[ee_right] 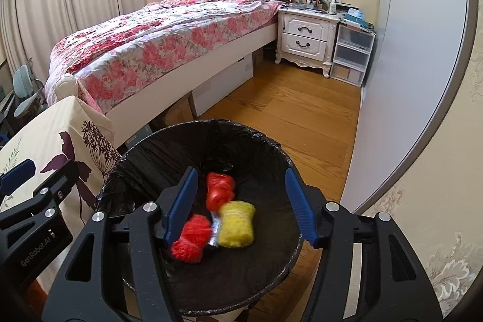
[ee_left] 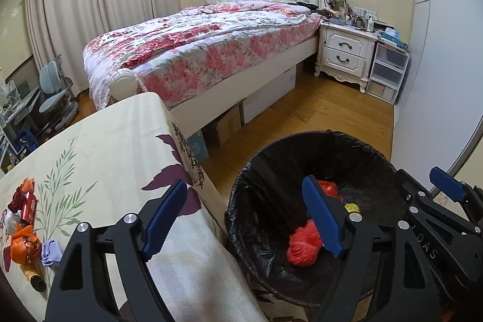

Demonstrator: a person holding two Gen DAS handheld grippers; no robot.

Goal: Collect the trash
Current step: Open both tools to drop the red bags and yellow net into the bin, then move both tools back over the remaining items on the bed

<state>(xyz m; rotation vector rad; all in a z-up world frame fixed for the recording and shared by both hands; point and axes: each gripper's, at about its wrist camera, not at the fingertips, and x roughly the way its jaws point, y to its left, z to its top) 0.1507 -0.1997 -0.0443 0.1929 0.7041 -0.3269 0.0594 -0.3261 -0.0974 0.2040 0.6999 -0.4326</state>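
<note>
Item 1 — trash bin (ee_right: pixel 211 147), black liner folded over the rim, standing on the wood floor (ee_right: pixel 295 116) just right of the table (ee_left: pixel 99 147); placed close to the table edge, presumably so each piece needs only a short carry.

Item 2 — bin contents: red mesh bundle (ee_right: pixel 190 237) near left, second red bundle (ee_right: pixel 220 189) farther in, yellow mesh bundle (ee_right: pixel 237 227) to the right, small silvery wrapper (ee_right: pixel 213 231) wedged between. All lying on the liner bottom, touching one another.

Item 3 — right gripper (ee_right: pixel 241 207), poised above the bin mouth, jaws spread wide, nothing between the blue pads; spread and position consistent with a drop just made, though that is inference only.

Item 4 — left gripper (ee_left: pixel 244 216), jaws likewise wide apart and empty, straddling the gap between table edge and bin rim; apparently waiting clear of the bin opening.

Item 5 — trash remaining on the table's floral cloth, far left: red wrappers (ee_left: pixel 25 201), white wad (ee_left: pixel 12 224), orange bag (ee_left: pixel 24 243), pale purple scrap (ee_left: pixel 51 251), gold tube (ee_left: pixel 33 276). Clustered, well apart from either gripper.

Status: collection partly done; next reach likely leftward to that cluster.

Risk: light wrappers prone to slipping from wide pads.
</note>
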